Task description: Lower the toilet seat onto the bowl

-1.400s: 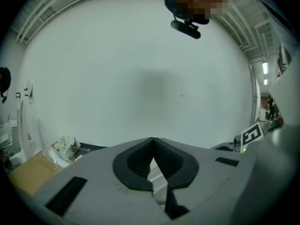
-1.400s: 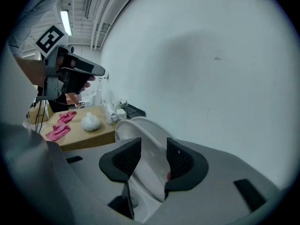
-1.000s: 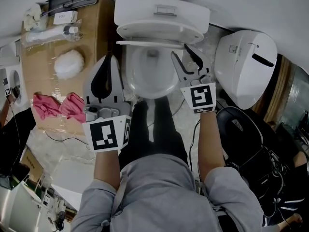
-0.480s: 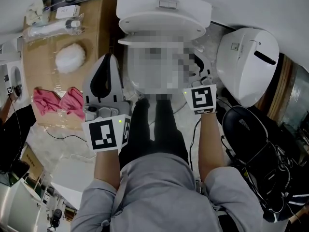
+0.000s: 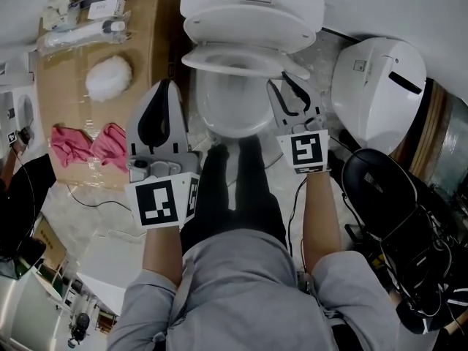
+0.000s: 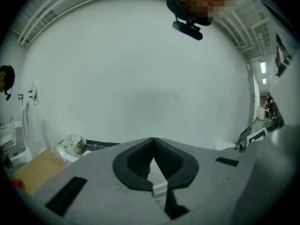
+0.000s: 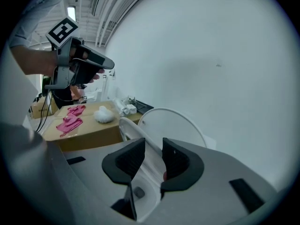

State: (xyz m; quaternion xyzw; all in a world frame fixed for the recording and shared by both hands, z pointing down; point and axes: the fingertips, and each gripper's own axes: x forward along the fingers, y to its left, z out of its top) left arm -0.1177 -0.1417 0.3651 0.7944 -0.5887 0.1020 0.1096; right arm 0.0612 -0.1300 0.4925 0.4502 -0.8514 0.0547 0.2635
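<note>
The white toilet (image 5: 252, 2) stands at the top centre with its lid up against the tank. The toilet seat (image 5: 219, 57) leans a little forward of the lid above the bowl (image 5: 230, 112). My right gripper (image 5: 281, 85) is at the seat's right rim. In the right gripper view the seat (image 7: 129, 128) runs down between the two pads, filling the gap of my right gripper (image 7: 153, 149). Its jaws have just been closing onto that rim. My left gripper (image 5: 162, 88) hovers left of the bowl, shut and empty. In its own view my left gripper (image 6: 153, 144) faces a bare wall.
A brown cardboard surface (image 5: 157, 28) at the left carries pink cloths (image 5: 88, 143), a white fluffy ball (image 5: 110, 77) and wrapped bottles (image 5: 80, 34). A white domed container (image 5: 376, 79) stands to the right, dark bags (image 5: 384, 196) below it. The person's legs (image 5: 234, 189) stand before the bowl.
My right gripper's jaws have narrowed around the seat's right rim. The seat now shows more of its ring, tipped slightly away from the lid. The left gripper looks unchanged.
</note>
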